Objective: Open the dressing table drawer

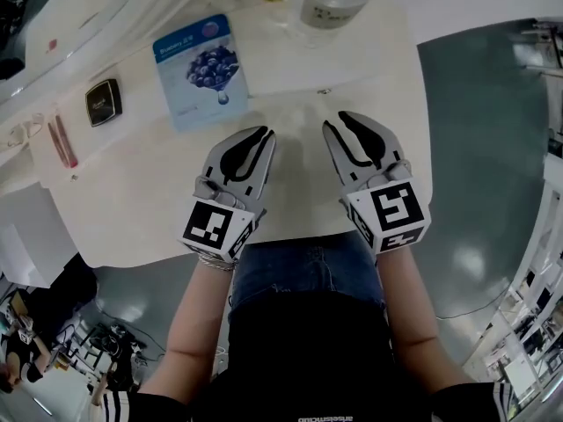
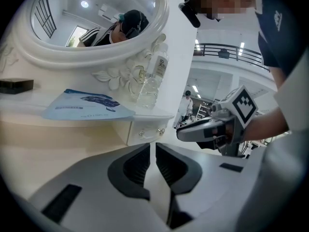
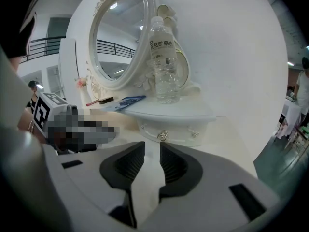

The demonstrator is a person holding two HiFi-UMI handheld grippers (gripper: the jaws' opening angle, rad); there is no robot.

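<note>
Both tools hover low over the near half of the table (image 1: 132,209), pointing toward its far edge. My left tool (image 1: 264,133) has its jaws only a slit apart with nothing in them. My right tool (image 1: 334,120) shows a clearly wider gap, also empty.

Beyond them the oval mirror (image 3: 123,37) rises from the far edge, above a raised shelf (image 3: 193,111) that carries a water bottle (image 3: 164,57) and a blue sachet (image 1: 201,70). The drawer (image 3: 178,129) sits under that shelf, shut as far as I can see. Its front faces me, almost dead ahead of the right tool. A small metal knob (image 3: 163,136) stands at the middle of the front.

I judge the right tool the one to use, since it is lined up and parted enough. I would keep it low, slide it straight in until the knob is between the pads, then close firmly behind the knob's head. The pull should come straight back toward the near edge, level, so the drawer does not bind. The left tool should stay clear to the side.
</note>
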